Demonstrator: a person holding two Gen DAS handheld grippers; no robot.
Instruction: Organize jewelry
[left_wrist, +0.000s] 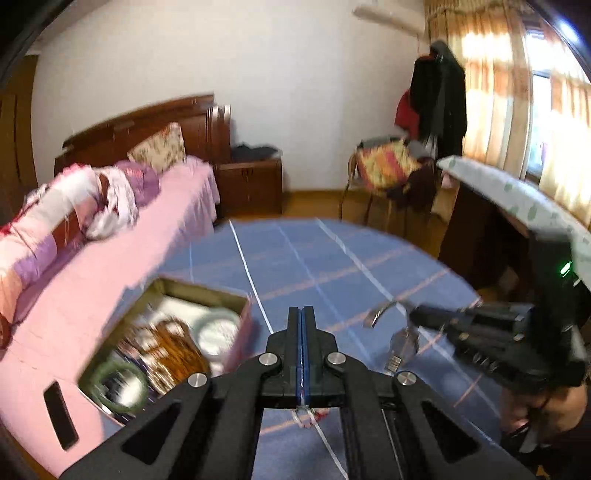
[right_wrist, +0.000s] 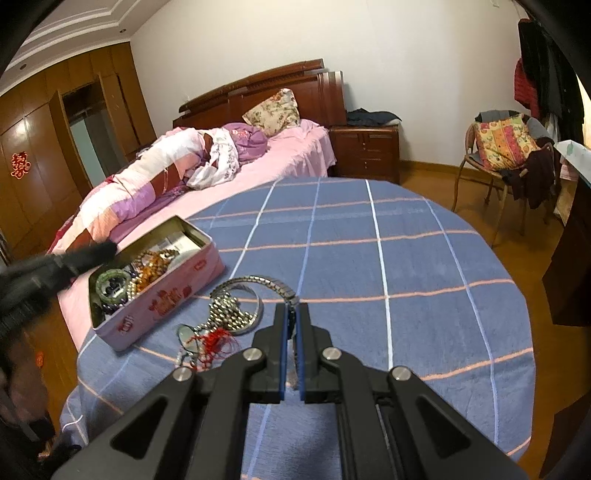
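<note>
An open pink tin (right_wrist: 159, 306) at the table's left edge holds a green bangle (right_wrist: 110, 280), amber beads (right_wrist: 151, 266) and other pieces. My left gripper (left_wrist: 302, 310) is shut with its blue pads together and nothing showing between them. It hovers beside the tin (left_wrist: 240, 332) and is a blur at the tin's left end (right_wrist: 105, 249) in the right wrist view. My right gripper (right_wrist: 291, 310) is shut on a silver stretch watch band (right_wrist: 266, 284), which also shows in the left wrist view (left_wrist: 380, 314). A silver bead bracelet (right_wrist: 225, 314) and a glassy pendant on red cord (right_wrist: 190, 338) lie on the cloth.
The round table wears a blue checked cloth (right_wrist: 369, 258), bare on its far and right parts. A pink bed (right_wrist: 288, 155) touches the table's left side, with a black phone (left_wrist: 61, 415) on it. A chair with a cushion (right_wrist: 502, 144) and a nightstand (right_wrist: 365, 151) stand beyond.
</note>
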